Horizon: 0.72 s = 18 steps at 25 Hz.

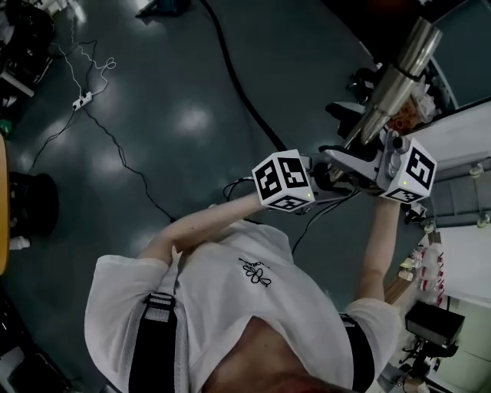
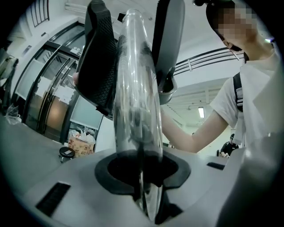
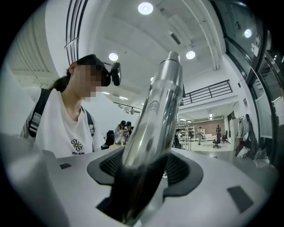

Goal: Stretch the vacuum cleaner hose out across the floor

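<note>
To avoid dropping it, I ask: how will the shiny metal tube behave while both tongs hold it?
The metal tube looks straight and rigid, so it should not flop. Its polished round surface is probably slippery and could twist or slide in the left tongs and right tongs. Much of it extends past the grip, so it may feel end-heavy.

The grey floor (image 1: 176, 115) carries a white power strip (image 1: 83, 99) toward its left edge. Thin white cords (image 1: 73, 57) loop off the strip, and a thin black cable (image 1: 123, 165) runs from it toward the floor's middle. A round black object (image 1: 31, 203) stands at the left edge. The left gripper view shows a printed cardboard box (image 2: 82, 145) just beside a small round black item (image 2: 66, 152). The right gripper view shows two people (image 3: 122, 131) far back, under round ceiling lights (image 3: 145, 8).
</note>
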{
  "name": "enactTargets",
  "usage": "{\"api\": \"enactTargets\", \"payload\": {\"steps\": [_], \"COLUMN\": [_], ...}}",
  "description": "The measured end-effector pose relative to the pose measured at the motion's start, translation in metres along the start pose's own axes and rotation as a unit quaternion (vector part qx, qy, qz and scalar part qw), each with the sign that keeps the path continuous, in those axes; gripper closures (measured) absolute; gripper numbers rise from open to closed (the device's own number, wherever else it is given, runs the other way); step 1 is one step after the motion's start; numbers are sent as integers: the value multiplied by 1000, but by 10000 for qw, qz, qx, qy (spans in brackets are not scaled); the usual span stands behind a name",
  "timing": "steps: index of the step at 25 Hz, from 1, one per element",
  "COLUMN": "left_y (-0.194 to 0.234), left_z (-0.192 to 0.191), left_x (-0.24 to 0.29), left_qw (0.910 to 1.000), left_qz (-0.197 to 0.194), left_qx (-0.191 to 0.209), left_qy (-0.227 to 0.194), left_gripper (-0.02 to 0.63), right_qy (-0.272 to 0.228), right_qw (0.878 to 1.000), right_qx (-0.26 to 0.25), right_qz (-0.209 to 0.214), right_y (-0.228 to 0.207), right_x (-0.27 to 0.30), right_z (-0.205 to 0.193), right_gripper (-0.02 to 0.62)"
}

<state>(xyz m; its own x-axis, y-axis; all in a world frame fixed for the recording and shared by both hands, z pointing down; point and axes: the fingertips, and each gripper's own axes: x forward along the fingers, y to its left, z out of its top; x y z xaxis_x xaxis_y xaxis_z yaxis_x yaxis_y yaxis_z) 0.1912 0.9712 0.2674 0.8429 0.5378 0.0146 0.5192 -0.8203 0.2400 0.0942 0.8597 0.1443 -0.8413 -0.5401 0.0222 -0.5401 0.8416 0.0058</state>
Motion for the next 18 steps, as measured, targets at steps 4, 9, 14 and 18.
{"api": "enactTargets", "payload": {"steps": [4, 9, 14, 18], "left_y": [-1, -2, -1, 0], "left_z": [1, 0, -4, -6], "left_x": [14, 5, -6, -17], "left_qw": [10000, 9998, 9994, 9991], "left_qz": [-29, 57, 157, 232], "left_qx": [-59, -173, -271, -291], "left_qy": [-4, -99, -153, -199], "left_gripper": [491, 494, 495, 497], "right_qy": [296, 298, 289, 423], "right_qw": [9990, 9988, 9989, 9982], "right_qx": [-301, -330, -340, -420], "right_qz": [-163, -193, -151, -79], "right_y": [0, 2, 3, 5], "right_x": [-11, -6, 7, 22], "right_z": [-4, -6, -10, -14], "right_gripper": [316, 316, 316, 316]}}
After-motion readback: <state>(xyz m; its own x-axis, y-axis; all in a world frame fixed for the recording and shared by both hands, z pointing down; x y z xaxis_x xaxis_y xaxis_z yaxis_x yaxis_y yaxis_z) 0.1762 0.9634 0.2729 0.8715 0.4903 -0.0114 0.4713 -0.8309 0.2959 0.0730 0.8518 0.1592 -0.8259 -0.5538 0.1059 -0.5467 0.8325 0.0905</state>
